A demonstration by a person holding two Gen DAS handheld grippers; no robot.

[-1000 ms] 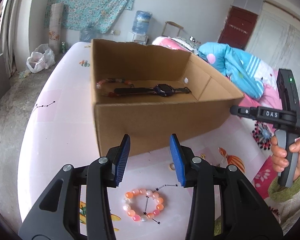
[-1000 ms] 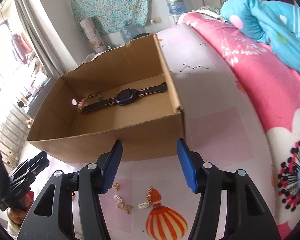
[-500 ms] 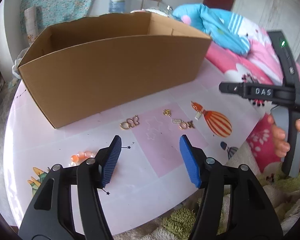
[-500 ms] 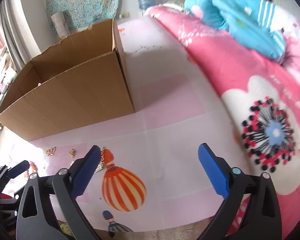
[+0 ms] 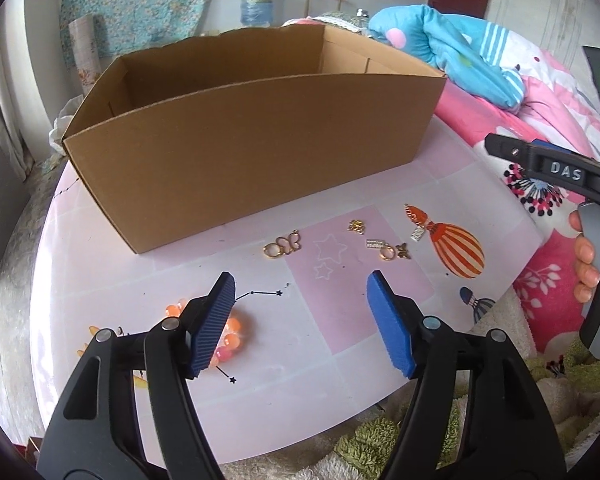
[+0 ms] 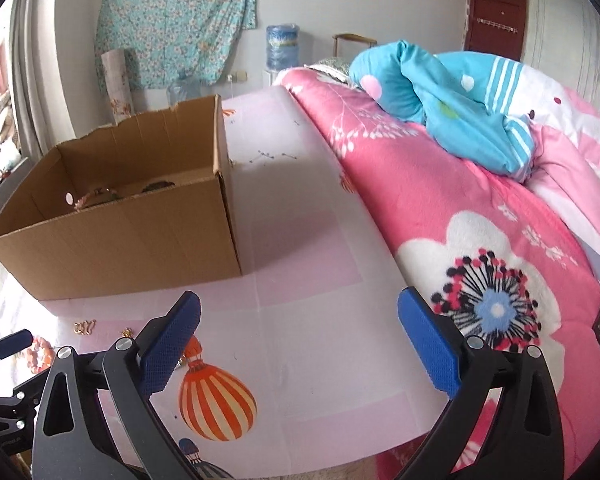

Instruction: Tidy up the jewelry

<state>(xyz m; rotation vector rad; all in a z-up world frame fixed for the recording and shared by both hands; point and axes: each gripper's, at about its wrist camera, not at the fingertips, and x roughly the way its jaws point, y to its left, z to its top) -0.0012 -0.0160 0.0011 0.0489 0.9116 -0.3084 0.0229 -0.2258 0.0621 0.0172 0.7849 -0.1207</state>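
Jaws of both grippers gape wide, empty.

Cardboard box (image 5: 252, 148) standing on the bench (image 5: 340, 320), taken as landmark. Before its near wall, on the bench: butterfly charm with ring (image 5: 283, 244), just clear of the wall. Right of that, also before the box: small charm (image 5: 356, 226), then a cluster of ring and small charms (image 5: 388, 249). Further before the box, toward its left end: bead bracelet (image 5: 224, 336), partly behind the left tool (image 5: 300, 320) finger. Inside the box, on its floor: items only partly visible (image 6: 112, 194). Right of the box: bed with quilt (image 6: 440, 184). Behind the box: water bottle (image 5: 255, 4) near the wall.
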